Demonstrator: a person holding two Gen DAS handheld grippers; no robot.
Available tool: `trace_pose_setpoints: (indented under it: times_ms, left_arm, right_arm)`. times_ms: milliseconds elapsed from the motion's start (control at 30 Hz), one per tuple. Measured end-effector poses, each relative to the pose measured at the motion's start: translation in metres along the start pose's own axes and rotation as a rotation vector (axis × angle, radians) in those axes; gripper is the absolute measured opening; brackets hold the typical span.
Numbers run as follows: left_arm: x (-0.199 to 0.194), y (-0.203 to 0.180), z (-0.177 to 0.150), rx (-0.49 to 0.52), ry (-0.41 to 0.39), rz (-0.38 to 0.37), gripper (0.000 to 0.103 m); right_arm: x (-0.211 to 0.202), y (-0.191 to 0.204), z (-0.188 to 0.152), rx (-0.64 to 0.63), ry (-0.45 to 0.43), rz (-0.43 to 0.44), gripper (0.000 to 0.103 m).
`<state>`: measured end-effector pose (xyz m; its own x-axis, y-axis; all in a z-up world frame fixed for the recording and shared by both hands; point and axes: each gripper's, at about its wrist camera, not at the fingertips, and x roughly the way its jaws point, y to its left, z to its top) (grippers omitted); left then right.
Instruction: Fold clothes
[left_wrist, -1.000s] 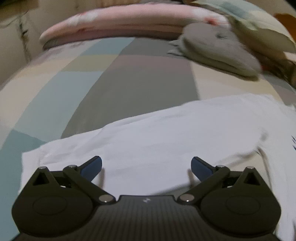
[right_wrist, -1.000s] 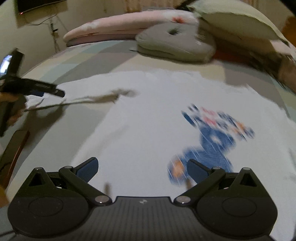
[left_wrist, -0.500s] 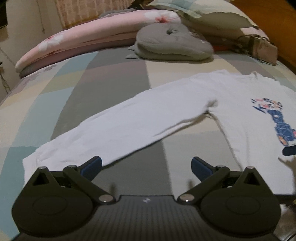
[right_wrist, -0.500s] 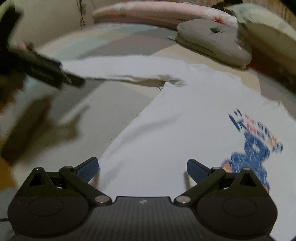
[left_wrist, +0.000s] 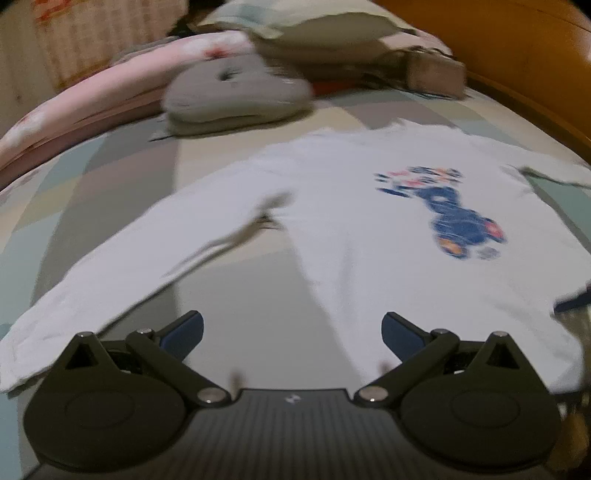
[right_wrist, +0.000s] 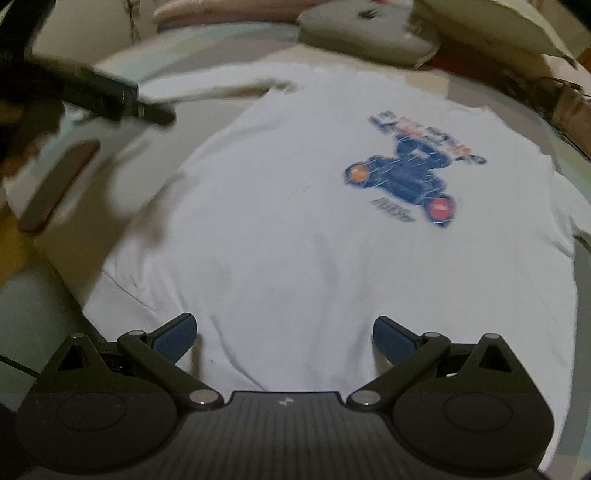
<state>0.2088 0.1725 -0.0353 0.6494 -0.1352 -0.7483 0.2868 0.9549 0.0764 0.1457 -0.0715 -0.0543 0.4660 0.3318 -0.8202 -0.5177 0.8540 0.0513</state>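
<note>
At the bottom of the left wrist view the left gripper (left_wrist: 291, 332), black with blue-padded fingers, stands wide apart and holds nothing; beneath the gap between its tips lies bare bedcover, with the shirt's hem edge at lower right. At the bottom of the right wrist view the right gripper (right_wrist: 284, 334) is likewise spread wide and empty, poised over the shirt's hem. The white long-sleeved cotton shirt with a blue cartoon print (right_wrist: 314, 221) lies spread flat, print side up, on the bed with the pastel patchwork cover (left_wrist: 122, 177); one long sleeve (left_wrist: 122, 258) stretches out toward the lower left of the left view. No fold shows anywhere in it, so judged by its lie every fold is left to make. Farther up sit a grey round cushion (left_wrist: 236, 96) and a long pink floral pillow (left_wrist: 110, 81).
</note>
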Motion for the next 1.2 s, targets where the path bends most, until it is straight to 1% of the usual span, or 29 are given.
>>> trace_pose_setpoints:
  times_ms: [67,133,233,300,433,533,667,800,900,967,1067,1200]
  left_arm:
    - [-0.004,-0.017,0.002,0.031,-0.002,-0.022,0.102]
    - [-0.009,-0.033,0.004,0.053,-0.007,-0.039,0.102]
    - [-0.011,-0.052,0.008,0.067,-0.009,-0.062,0.102]
    - [-0.012,-0.062,0.012,0.065,-0.011,-0.070,0.102]
    - [-0.008,-0.082,0.017,0.031,-0.008,-0.091,0.102]
    - [0.000,-0.099,0.020,0.004,-0.005,-0.107,0.102]
    - [0.011,-0.120,0.021,-0.035,0.010,-0.132,0.102]
    - [0.021,-0.137,0.019,-0.032,0.026,-0.112,0.102]
    - [0.028,-0.138,0.012,-0.053,0.048,-0.097,0.102]
    - [0.032,-0.135,0.007,-0.071,0.063,-0.073,0.102]
    - [0.030,-0.131,0.003,-0.070,0.061,-0.029,0.102]
    - [0.025,-0.122,0.004,-0.064,0.058,0.005,0.102]
  right_arm:
    - [-0.010,-0.017,-0.005,0.034,-0.029,-0.055,0.103]
    - [-0.015,-0.039,-0.013,0.080,-0.040,-0.113,0.103]
    - [-0.014,-0.072,-0.035,0.181,-0.021,-0.154,0.103]
    - [-0.013,-0.087,-0.054,0.225,-0.009,-0.151,0.103]
    - [-0.028,-0.091,-0.081,0.189,-0.025,-0.135,0.103]
    - [-0.039,-0.098,-0.090,0.225,-0.047,-0.094,0.103]
    - [-0.047,-0.105,-0.092,0.260,-0.088,-0.054,0.103]
    - [-0.053,-0.116,-0.083,0.254,-0.161,-0.044,0.103]
    - [-0.054,-0.127,-0.072,0.253,-0.215,-0.040,0.103]
    - [-0.051,-0.137,-0.059,0.255,-0.244,-0.036,0.103]
    - [-0.037,-0.152,-0.036,0.245,-0.269,-0.034,0.103]
    - [0.000,-0.172,0.001,0.237,-0.254,-0.033,0.103]
